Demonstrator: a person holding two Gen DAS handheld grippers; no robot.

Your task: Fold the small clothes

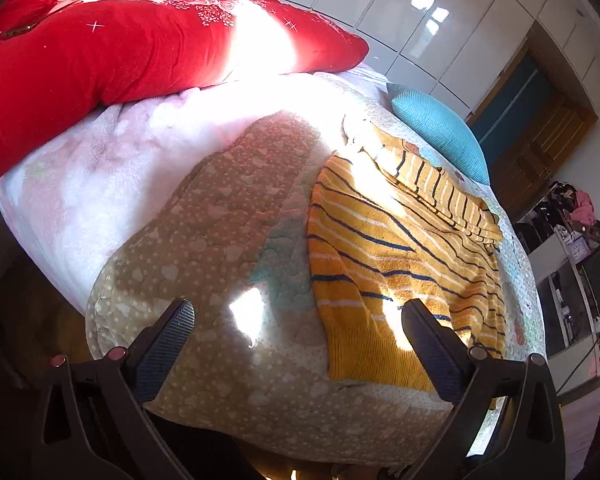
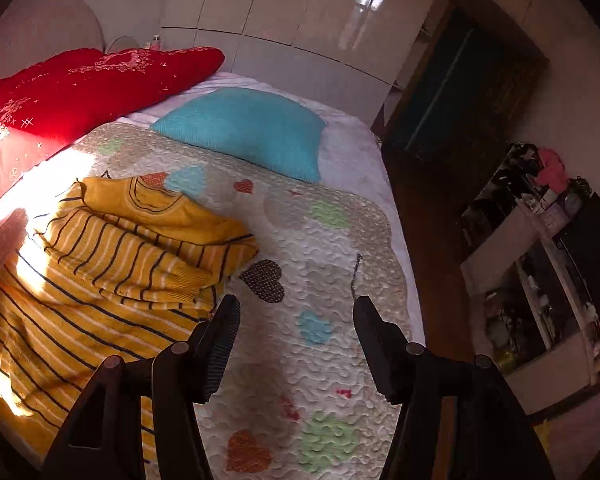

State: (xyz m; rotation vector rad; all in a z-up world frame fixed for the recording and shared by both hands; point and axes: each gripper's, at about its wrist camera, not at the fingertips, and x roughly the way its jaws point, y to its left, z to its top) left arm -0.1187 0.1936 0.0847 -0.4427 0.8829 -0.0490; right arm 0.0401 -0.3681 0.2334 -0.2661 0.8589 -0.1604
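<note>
A bed (image 2: pixel 340 264) fills most of both views, covered by a quilted spread (image 2: pixel 324 364) patterned with coloured hearts. A red pillow (image 1: pixel 112 52) and a turquoise cushion (image 2: pixel 244 132) lie toward its head. Strong sunlight falls in bright patches across the bedding. Behind the bed stands a glossy white wardrobe (image 2: pixel 300 12), its doors reflecting a window. To the right are a dark wooden door (image 2: pixel 460 84), a dark wood floor (image 2: pixel 432 236) and a cluttered white shelf unit (image 2: pixel 540 280).
</note>
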